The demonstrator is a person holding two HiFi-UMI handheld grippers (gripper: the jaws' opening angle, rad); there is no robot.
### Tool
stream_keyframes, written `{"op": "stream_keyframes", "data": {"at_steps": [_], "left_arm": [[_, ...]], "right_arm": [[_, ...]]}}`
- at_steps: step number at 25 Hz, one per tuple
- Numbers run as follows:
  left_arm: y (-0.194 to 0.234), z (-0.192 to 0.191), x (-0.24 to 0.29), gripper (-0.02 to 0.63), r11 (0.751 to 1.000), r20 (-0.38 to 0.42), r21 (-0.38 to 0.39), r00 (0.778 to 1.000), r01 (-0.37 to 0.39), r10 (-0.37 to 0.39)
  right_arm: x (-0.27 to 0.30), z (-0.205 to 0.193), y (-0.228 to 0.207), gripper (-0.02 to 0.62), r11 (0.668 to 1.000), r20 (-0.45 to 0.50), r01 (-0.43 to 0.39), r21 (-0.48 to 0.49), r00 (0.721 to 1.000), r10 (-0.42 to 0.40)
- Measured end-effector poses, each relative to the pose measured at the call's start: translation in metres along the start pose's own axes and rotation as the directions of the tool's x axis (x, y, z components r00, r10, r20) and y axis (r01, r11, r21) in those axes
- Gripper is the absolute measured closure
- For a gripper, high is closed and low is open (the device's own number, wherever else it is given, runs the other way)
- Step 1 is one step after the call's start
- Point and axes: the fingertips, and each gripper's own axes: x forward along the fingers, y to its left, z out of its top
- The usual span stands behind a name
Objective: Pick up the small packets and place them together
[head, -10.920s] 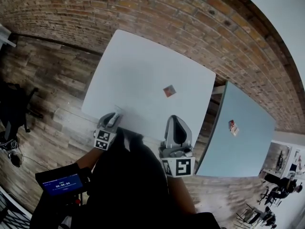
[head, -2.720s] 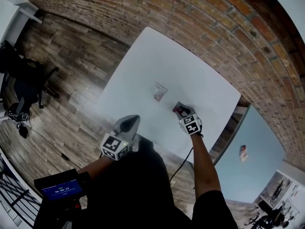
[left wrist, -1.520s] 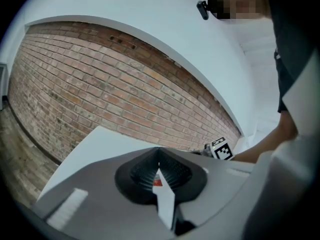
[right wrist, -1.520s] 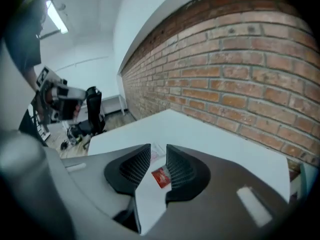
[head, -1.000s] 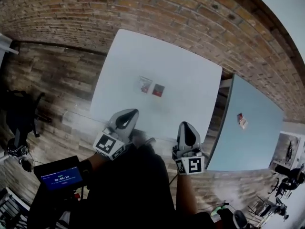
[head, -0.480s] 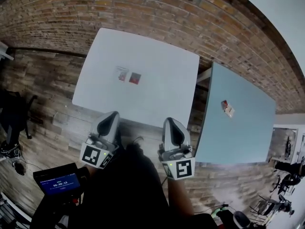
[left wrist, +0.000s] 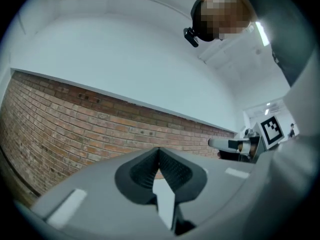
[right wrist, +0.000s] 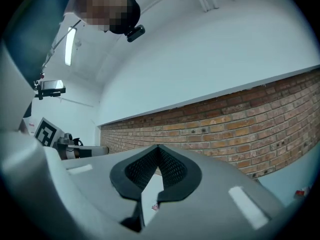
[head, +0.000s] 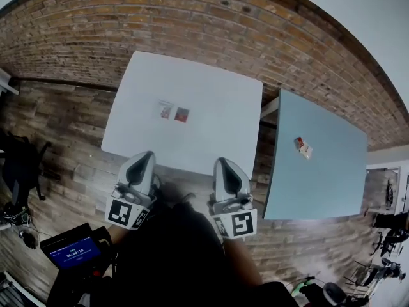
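Two small packets lie side by side on the white table [head: 211,133]: a pale one [head: 165,110] and a red one [head: 182,114]. Both grippers are held back near the table's front edge, well short of the packets. My left gripper [head: 143,157] is shut and empty. My right gripper [head: 223,165] is shut and empty too. In the left gripper view my jaws [left wrist: 159,154] meet at their tips against the brick wall. In the right gripper view my jaws [right wrist: 158,151] also meet, and a speck of the red packet [right wrist: 155,207] shows below them.
A second, blue-grey table [head: 319,171] stands to the right with another small packet [head: 301,147] on it. A brick wall [head: 192,18] runs behind both tables. Wooden floor [head: 51,126] lies to the left. A blue-screened device [head: 69,252] sits at lower left.
Both grippers have stayed low near the table's front edge, shut. The view has shifted, so the two packets sit slightly further right and lower in the frame.
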Motion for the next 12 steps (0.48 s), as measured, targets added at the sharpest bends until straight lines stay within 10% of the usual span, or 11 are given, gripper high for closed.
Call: {"op": "stream_keyframes", "data": {"at_steps": [12], "left_arm": [[0.029,0.004,0.010,0.606,0.998,-0.035,-0.005,0.998,0.057,-0.058]], "right_arm": [[0.032,0.006,0.003,0.595,0.999,0.034,0.036,-0.009,0.999,-0.036]]}}
